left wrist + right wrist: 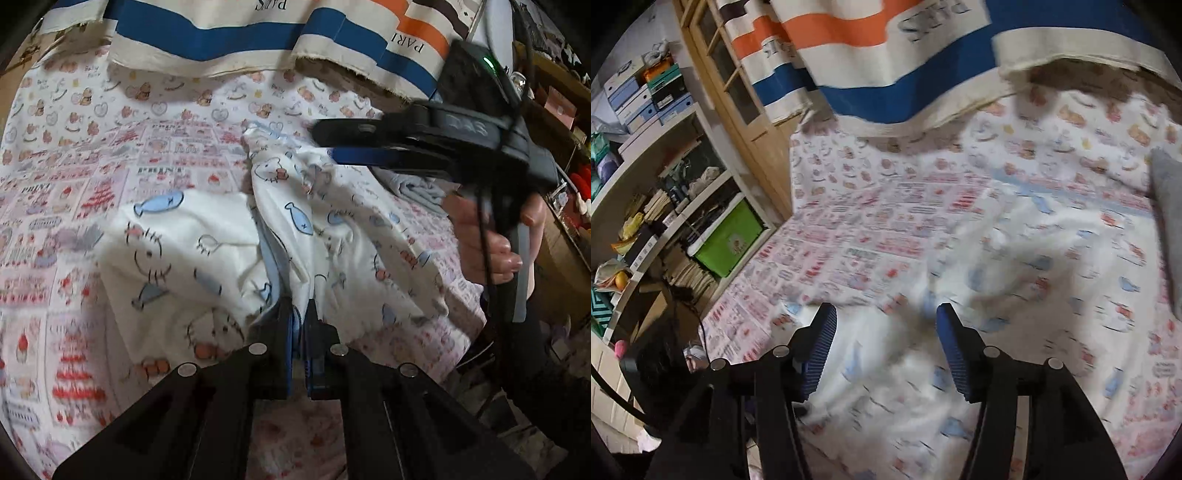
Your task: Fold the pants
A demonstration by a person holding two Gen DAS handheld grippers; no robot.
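White pants (192, 243) printed with cat faces and blue fish lie crumpled on a patterned bedsheet (74, 155). My left gripper (298, 314) is shut on the pants' blue-edged fabric near the waistband and lifts it a little. My right gripper (325, 142) shows at the right of the left wrist view, above the far end of the pants. In the right wrist view my right gripper (886, 321) is open and empty, hovering over the blurred pants (997, 258).
A striped blue, orange and cream cloth (229, 40) hangs at the back edge of the bed. Shelves with boxes and a green bin (727, 240) stand left of the bed. A grey cloth (1167, 206) lies at the right.
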